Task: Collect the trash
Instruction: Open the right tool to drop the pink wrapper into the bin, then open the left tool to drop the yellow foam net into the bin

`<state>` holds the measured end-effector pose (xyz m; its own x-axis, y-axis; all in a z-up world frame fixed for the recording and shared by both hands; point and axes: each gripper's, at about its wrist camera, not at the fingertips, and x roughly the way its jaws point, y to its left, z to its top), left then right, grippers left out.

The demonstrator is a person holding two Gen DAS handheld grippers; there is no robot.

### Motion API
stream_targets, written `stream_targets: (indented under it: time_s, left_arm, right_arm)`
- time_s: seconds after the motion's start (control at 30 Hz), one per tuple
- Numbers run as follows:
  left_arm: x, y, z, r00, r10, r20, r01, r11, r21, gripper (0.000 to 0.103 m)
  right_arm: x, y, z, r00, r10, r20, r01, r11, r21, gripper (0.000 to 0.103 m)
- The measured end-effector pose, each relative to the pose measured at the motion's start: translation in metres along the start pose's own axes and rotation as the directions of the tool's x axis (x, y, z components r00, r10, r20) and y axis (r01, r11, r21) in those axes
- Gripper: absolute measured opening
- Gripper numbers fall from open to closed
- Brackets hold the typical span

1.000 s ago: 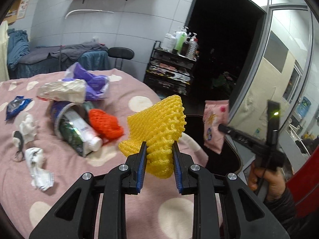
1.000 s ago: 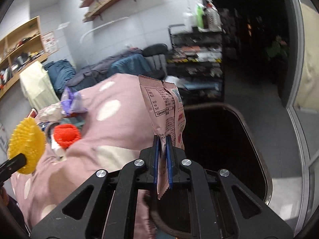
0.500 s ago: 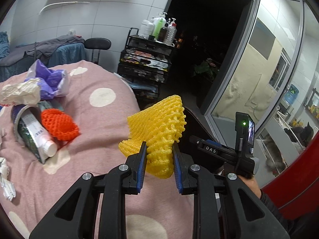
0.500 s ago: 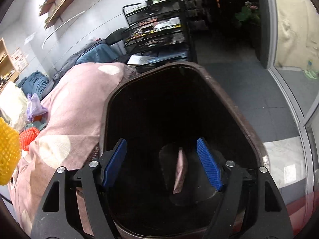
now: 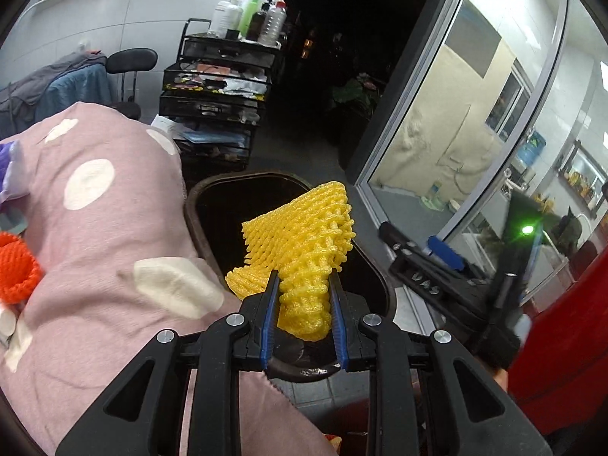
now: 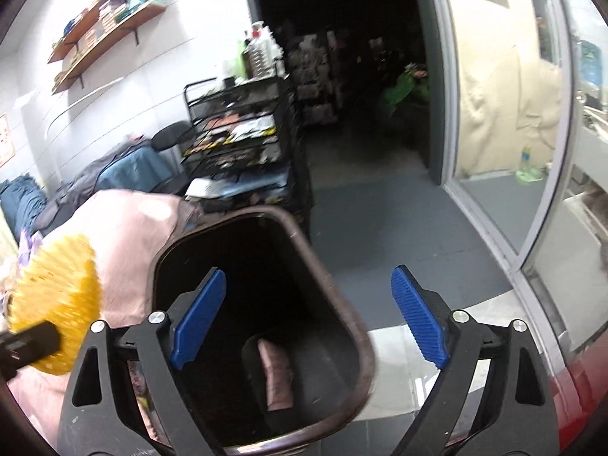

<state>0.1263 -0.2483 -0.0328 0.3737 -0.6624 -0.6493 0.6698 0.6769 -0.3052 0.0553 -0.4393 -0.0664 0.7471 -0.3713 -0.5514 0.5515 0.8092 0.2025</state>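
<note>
On the left wrist view, the left gripper [image 5: 304, 315] pinches a yellow foam net [image 5: 304, 254] between its blue pads, holding it above the near rim of the dark trash bin [image 5: 197, 205]. The bin stands just beside a pink dotted cloth [image 5: 106, 235]; an orange foam net [image 5: 15, 273] lies on the cloth at far left. The right gripper [image 5: 429, 266] shows at right, blurred. A black trolley [image 5: 220, 114] with bottles stands behind.

On the right wrist view, the right gripper [image 6: 304, 319] has its jaws spread wide, nothing between them, over the bin [image 6: 364, 357]. A pink wrapper [image 6: 277, 376] lies at the bin's bottom. The yellow net [image 6: 57, 296] appears at left, blurred, held by the left gripper.
</note>
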Motion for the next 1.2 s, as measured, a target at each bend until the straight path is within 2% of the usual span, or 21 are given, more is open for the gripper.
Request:
stream_targets:
  time_s: [0.17,0.3,0.4,0.5,0.57,0.73,0.87,1.0,1.2]
  left_arm:
    - [0.027,-0.005,0.008,0.998,-0.019,-0.059,0.019,1.000,-0.008,0.024]
    - [0.047,-0.009,0.011,0.994,-0.006,-0.107,0.007,1.000,0.004,0.025]
    - [0.057,-0.009,0.010,0.991,0.003,-0.134,-0.002,1.000,0.008,0.034]
    - [0.057,-0.007,0.006,0.992,0.021,-0.128,-0.020,1.000,0.003,0.051]
    - [0.054,-0.006,0.005,0.994,0.025,-0.108,-0.025,1.000,-0.001,0.068]
    - [0.037,-0.009,0.005,0.998,0.038,-0.041,-0.037,0.999,0.013,0.084]
    - [0.018,-0.012,0.004,0.997,0.075,0.027,-0.076,0.996,0.047,0.088]
    - [-0.002,-0.010,0.002,0.992,0.099,0.083,-0.102,0.994,0.039,0.091]
    - [-0.040,0.004,-0.011,0.970,0.185,0.157,-0.192,0.981,0.030,0.093]
  right_arm:
    - [-0.007,-0.016,0.011,0.999,-0.043,0.032,0.042,0.999,0.029,0.091]
    - [-0.012,-0.024,0.016,0.997,-0.054,0.047,0.052,0.998,0.046,0.094]
    - [-0.014,-0.026,0.018,0.996,-0.066,0.061,0.063,0.997,0.043,0.094]
    - [-0.013,-0.031,0.019,0.995,-0.079,0.063,0.076,0.996,0.048,0.095]
    - [-0.012,-0.032,0.019,0.995,-0.081,0.061,0.077,0.995,0.060,0.096]
    - [-0.013,-0.033,0.018,0.996,-0.062,0.059,0.059,0.997,0.059,0.097]
    - [-0.014,-0.029,0.016,0.998,-0.039,0.055,0.036,0.998,0.048,0.097]
    - [-0.016,-0.025,0.016,0.998,-0.012,0.061,0.009,0.999,0.044,0.097]
    - [-0.015,-0.009,0.012,0.998,0.040,0.046,-0.041,0.999,0.014,0.097]
